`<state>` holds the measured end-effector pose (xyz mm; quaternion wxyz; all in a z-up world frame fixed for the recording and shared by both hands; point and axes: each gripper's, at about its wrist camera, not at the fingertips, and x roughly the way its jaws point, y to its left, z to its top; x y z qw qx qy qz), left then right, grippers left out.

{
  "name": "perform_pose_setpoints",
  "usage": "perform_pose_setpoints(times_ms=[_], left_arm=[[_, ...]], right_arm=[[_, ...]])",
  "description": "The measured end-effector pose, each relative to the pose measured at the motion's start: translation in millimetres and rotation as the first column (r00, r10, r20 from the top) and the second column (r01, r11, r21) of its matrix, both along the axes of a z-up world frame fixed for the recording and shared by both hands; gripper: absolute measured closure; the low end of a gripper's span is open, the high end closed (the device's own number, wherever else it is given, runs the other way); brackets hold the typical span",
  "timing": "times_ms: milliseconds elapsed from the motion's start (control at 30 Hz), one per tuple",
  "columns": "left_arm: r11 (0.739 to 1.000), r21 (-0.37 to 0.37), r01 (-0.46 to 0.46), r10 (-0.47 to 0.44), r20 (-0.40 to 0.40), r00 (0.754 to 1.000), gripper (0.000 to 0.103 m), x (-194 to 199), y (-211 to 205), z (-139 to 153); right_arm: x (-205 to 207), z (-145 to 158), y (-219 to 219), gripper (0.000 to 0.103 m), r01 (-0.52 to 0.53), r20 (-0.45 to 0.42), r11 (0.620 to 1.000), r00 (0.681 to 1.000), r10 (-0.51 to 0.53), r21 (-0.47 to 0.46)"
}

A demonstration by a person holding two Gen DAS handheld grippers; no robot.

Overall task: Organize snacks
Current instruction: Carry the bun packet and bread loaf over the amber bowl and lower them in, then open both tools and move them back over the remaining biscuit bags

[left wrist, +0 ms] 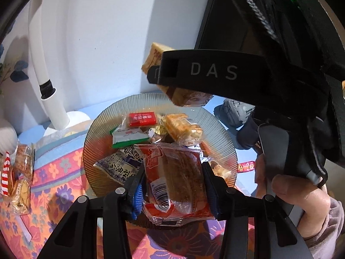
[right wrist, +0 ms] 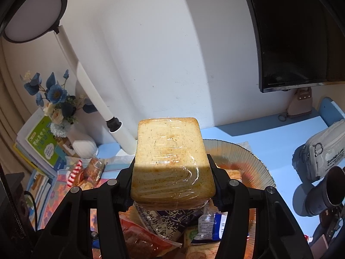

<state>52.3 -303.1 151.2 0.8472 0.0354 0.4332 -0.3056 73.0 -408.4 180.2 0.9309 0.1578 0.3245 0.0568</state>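
My left gripper [left wrist: 172, 183] is shut on a red-wrapped bread snack [left wrist: 176, 181] and holds it over the near rim of a ribbed glass plate [left wrist: 103, 129]. The plate holds several wrapped snacks, among them a red packet [left wrist: 142, 118], a green-and-white packet [left wrist: 129, 137] and a blue-patterned packet [left wrist: 120, 168]. My right gripper [right wrist: 172, 172] is shut on a clear-wrapped stack of toast slices [right wrist: 170, 157] and holds it above the plate [right wrist: 256, 172]. It also shows in the left wrist view [left wrist: 185, 96], above the plate's far side.
A white lamp post [left wrist: 51, 99] stands left of the plate. Loose snacks [left wrist: 19, 177] lie on the floral cloth at left. A grey pouch [right wrist: 323, 151] and a dark cup [right wrist: 327, 192] sit right. A black monitor [right wrist: 301, 32] hangs at the back right. Flowers [right wrist: 54, 99] and books stand far left.
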Motion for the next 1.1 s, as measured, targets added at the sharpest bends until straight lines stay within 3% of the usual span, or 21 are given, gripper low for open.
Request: perform_pose_setpoints(times_ms=[67, 100, 133, 167, 200, 233, 400, 733, 867, 1100], left_arm=[[1.000, 0.003, 0.013, -0.013, -0.006, 1.000, 0.057, 1.8, -2.3, -2.1], [1.000, 0.020, 0.015, -0.015, -0.003, 1.000, 0.047, 3.0, -4.0, -3.0], [0.999, 0.044, 0.013, -0.014, 0.005, 1.000, 0.027, 3.9, -5.5, -3.3], [0.997, 0.071, -0.009, 0.007, 0.026, 1.000, 0.018, 4.4, -5.4, -2.5], [0.995, 0.083, -0.049, 0.044, 0.059, 0.997, 0.010, 4.3, -2.7, -0.5], [0.995, 0.078, -0.067, 0.060, 0.079, 0.995, 0.008, 3.8, -0.5, 1.5], [0.993, 0.082, -0.089, 0.086, 0.035, 0.996, 0.008, 12.3, 10.1, 1.8], [0.981, 0.089, -0.174, 0.172, 0.031, 0.985, 0.008, 17.6, 51.2, 10.2], [0.971, 0.066, -0.229, 0.228, 0.027, 0.973, 0.008, 23.4, 86.0, 17.1], [0.930, 0.083, -0.357, 0.357, 0.012, 0.934, 0.008, 28.1, 182.9, 3.9]], right_arm=[[2.3, -2.2, -0.7, 0.047, -0.011, -0.017, 1.000, 1.000, 0.011, 0.014], [3.7, -3.6, -1.3, 0.034, -0.014, -0.032, 1.000, 0.999, 0.015, 0.022], [4.4, -4.3, -2.9, 0.025, -0.004, -0.043, 1.000, 0.999, 0.005, 0.027], [2.6, -3.4, -4.5, 0.013, 0.016, -0.037, 1.000, 0.999, -0.015, 0.024], [-0.1, -1.3, -6.8, 0.012, 0.033, -0.025, 0.999, 0.999, -0.033, 0.026], [-1.9, -0.1, -8.6, 0.012, 0.039, -0.020, 0.999, 0.999, -0.039, 0.036], [-4.1, 2.3, -20.0, 0.011, 0.064, -0.029, 0.985, 0.998, -0.060, 0.158], [-7.4, 19.3, 6.4, 0.010, 0.068, 0.004, 0.979, 0.998, -0.070, 0.194], [-8.1, 25.1, 30.6, 0.002, 0.041, 0.026, 0.975, 0.998, -0.048, 0.219], [8.8, 16.2, 94.4, 0.001, -0.049, 0.021, 0.972, 0.999, 0.045, 0.228]])
